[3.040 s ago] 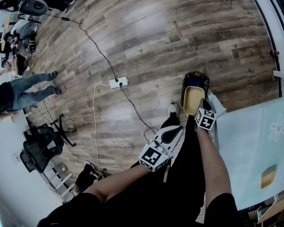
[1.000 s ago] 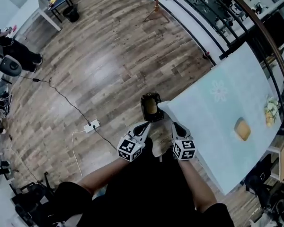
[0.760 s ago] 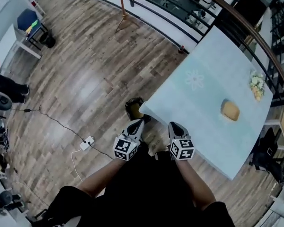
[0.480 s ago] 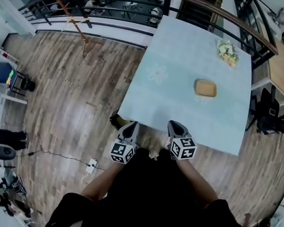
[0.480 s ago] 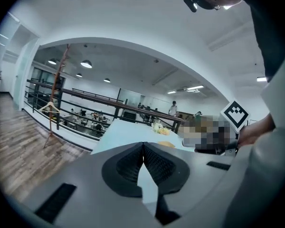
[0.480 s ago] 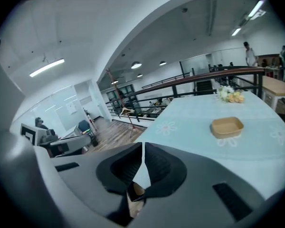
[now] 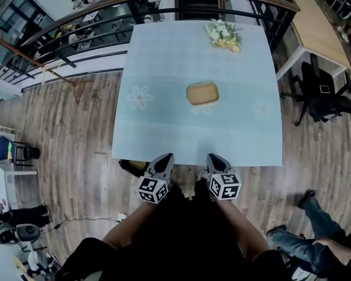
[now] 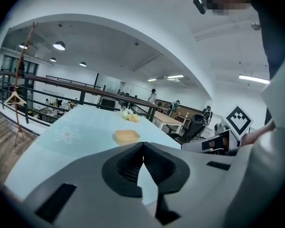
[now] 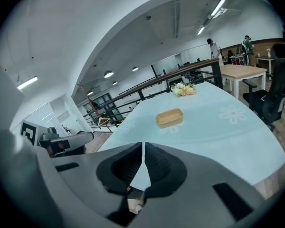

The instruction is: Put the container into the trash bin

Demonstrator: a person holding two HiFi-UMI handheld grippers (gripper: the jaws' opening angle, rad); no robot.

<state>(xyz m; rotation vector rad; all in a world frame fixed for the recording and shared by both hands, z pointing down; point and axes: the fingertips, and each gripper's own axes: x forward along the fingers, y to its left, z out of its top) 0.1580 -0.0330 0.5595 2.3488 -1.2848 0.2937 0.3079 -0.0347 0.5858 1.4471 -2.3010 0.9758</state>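
Wood-plank floor (image 7: pixel 64 151), pale blue desk (image 7: pixel 164 69) straight ahead of both tools. Left tool (image 7: pixel 162 160): jaws pressed together, nothing between them. Right tool (image 7: pixel 214 159): jaws likewise pressed together, empty. Tips sit side by side at the desk's near edge, apart from each other. Tan container (image 7: pixel 202 93) lies on the desk well ahead of both tools, roughly between their lines, untouched. Flowers (image 7: pixel 224 35) beyond it near the far edge. Dark trash bin (image 7: pixel 130 167) on the floor just left of the left tool, mostly hidden under the desk edge; something yellowish shows inside.
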